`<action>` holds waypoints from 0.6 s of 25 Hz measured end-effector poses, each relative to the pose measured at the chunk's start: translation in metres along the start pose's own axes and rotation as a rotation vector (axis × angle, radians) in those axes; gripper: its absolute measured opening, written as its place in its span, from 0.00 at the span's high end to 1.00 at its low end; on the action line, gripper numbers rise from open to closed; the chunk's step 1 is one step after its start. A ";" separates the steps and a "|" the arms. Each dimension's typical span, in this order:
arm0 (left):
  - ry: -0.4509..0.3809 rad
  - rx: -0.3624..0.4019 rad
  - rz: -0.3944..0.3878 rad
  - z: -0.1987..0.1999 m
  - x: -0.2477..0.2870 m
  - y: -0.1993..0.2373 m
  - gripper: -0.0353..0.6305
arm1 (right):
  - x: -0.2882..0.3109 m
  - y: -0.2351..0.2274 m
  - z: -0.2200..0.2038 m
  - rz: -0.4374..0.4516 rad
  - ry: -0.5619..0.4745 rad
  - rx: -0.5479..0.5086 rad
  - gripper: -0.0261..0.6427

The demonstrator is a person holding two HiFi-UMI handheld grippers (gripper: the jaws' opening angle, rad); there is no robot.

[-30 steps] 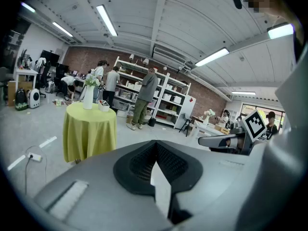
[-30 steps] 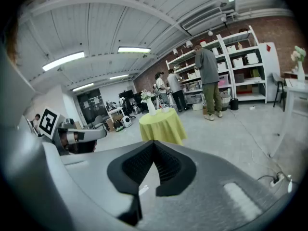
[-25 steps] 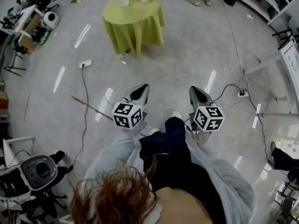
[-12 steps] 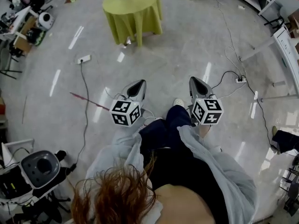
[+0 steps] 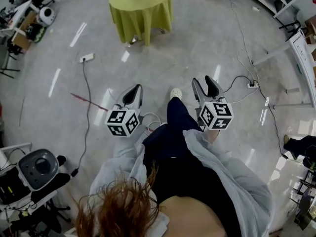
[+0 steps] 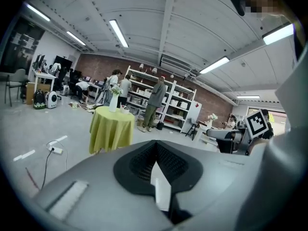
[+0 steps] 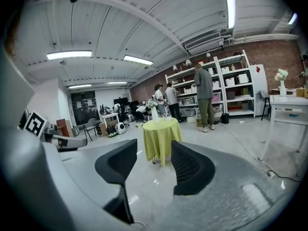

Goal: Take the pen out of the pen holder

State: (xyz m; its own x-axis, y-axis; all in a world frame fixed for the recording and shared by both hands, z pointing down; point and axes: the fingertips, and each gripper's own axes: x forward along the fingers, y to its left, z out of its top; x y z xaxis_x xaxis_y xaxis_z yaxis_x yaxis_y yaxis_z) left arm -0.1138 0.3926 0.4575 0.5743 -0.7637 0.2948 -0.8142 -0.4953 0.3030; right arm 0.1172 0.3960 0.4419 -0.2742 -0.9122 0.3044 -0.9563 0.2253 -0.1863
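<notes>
- grey unit [image 5: 37, 168]: on the floor at far left, well clear of me.
- power strip [image 5: 86, 58]: on the floor left of my path, its cable trailing back toward the grey unit.
- red line [image 5: 89, 101]: thin streak on the floor, near my left claw on its left.
- left claw [image 5: 137, 87] [image 6: 155, 144]: jaws pressed together, nothing in them.
- table [image 5: 140, 14] [image 6: 111, 129] [image 7: 161, 136]: round, yellow-green cloth, straight ahead and well apart from both claws. Bare floor between.
- vase [image 6: 114, 100] [image 7: 154, 113]: white, upright near the middle of the table top.
- pen holder: can't pick it out. A small item [image 6: 124, 109] sits near the vase toward the table's right edge, too small to tell what it is.
- people [image 6: 156, 97]: standing at the shelves [image 6: 180, 110] behind the table.
- right claw [image 5: 203, 80] [image 7: 154, 150]: jaws opening, nothing between them; the table shows through the gap.
- second power strip [image 5: 253, 85]: on the floor right of my right claw, dark cables looping around it.
- white frame [image 5: 276, 56]: legs on the floor at far right.
</notes>
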 end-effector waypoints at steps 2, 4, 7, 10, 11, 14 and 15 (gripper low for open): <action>-0.001 -0.002 0.020 0.003 0.004 0.000 0.92 | 0.007 -0.004 -0.001 0.021 0.025 -0.005 0.62; -0.004 -0.008 0.038 0.007 0.011 0.006 0.92 | 0.021 -0.006 0.002 0.042 0.037 -0.011 0.61; -0.014 -0.021 0.055 0.016 0.027 0.018 0.92 | 0.050 -0.004 0.011 0.094 0.048 -0.020 0.59; -0.019 0.018 0.054 0.038 0.052 0.028 0.92 | 0.082 -0.009 0.032 0.118 0.032 -0.022 0.56; -0.020 0.029 0.053 0.045 0.060 0.031 0.92 | 0.092 -0.011 0.038 0.122 0.029 -0.024 0.56; -0.029 0.026 0.065 0.062 0.082 0.047 0.92 | 0.123 -0.015 0.049 0.147 0.044 -0.040 0.53; -0.034 0.023 0.072 0.067 0.089 0.052 0.92 | 0.133 -0.016 0.053 0.156 0.047 -0.045 0.51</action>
State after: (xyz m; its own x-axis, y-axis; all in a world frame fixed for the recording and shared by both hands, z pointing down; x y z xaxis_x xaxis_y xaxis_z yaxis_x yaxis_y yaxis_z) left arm -0.1105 0.2711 0.4391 0.5112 -0.8111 0.2842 -0.8553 -0.4477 0.2608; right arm 0.1018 0.2525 0.4357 -0.4229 -0.8484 0.3185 -0.9052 0.3789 -0.1925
